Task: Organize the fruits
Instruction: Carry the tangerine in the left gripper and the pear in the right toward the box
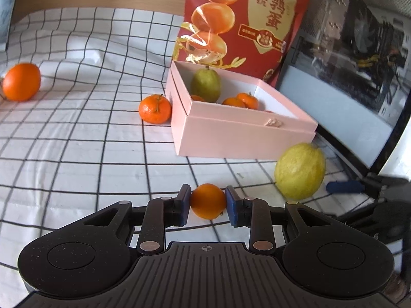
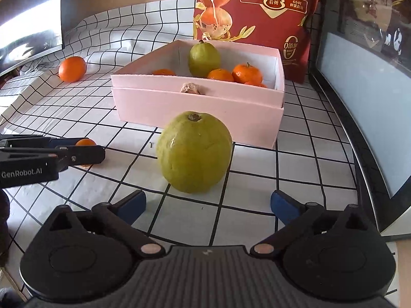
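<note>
My left gripper (image 1: 208, 201) is shut on a small orange mandarin (image 1: 208, 200), low over the checked cloth. It also shows in the right wrist view (image 2: 84, 151) at the left, with the mandarin (image 2: 85, 142) between its pads. My right gripper (image 2: 208, 205) is open, just short of a large yellow-green guava (image 2: 194, 151) that stands on the cloth; the guava also shows in the left wrist view (image 1: 300, 170). The pink box (image 1: 231, 136) (image 2: 195, 120) holds a green guava (image 2: 204, 57) and several mandarins (image 2: 247, 73). Two mandarins lie outside: one by the box (image 1: 155, 109), one far left (image 1: 21, 81) (image 2: 72, 68).
A red snack bag (image 1: 241, 23) (image 2: 257, 12) stands behind the box. A dark monitor (image 1: 346, 77) (image 2: 359, 89) runs along the right edge. Another screen (image 2: 28, 20) stands at the far left. The checked cloth (image 1: 77, 141) is wrinkled at the back.
</note>
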Motion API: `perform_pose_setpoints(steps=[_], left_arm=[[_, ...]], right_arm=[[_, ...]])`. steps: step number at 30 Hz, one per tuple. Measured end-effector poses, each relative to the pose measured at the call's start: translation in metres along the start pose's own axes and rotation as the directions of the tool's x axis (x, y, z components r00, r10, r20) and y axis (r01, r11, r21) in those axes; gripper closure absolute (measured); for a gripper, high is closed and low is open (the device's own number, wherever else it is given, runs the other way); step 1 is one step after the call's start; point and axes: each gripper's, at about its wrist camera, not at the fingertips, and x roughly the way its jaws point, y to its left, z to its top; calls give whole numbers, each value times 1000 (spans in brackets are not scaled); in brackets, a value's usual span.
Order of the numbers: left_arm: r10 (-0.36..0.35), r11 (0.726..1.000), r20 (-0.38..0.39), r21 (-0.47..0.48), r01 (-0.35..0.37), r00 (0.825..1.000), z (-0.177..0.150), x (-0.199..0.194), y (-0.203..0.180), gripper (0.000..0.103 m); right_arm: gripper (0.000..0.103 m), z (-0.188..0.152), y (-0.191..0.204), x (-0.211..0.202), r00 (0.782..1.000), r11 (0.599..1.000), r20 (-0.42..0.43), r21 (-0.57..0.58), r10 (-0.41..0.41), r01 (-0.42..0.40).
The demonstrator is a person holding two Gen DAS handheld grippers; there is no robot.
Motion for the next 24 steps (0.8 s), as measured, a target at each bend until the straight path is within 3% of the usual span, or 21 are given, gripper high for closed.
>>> perform_pose_setpoints(steps=[9,17,24], left_arm=[[-26,999,70,31,24,997,-6,-8,-11,70],[-58,997,16,-41,59,998,-4,1,1,70],[-58,997,26,-43,59,998,-4,-1,0,70]], right_arm=[[0,-2,-2,-1,1000,1000,-2,-11,14,-14],[6,4,1,-8,998,998,38,7,59,-59],[12,24,6,11,998,1000,59,27,5,-6]])
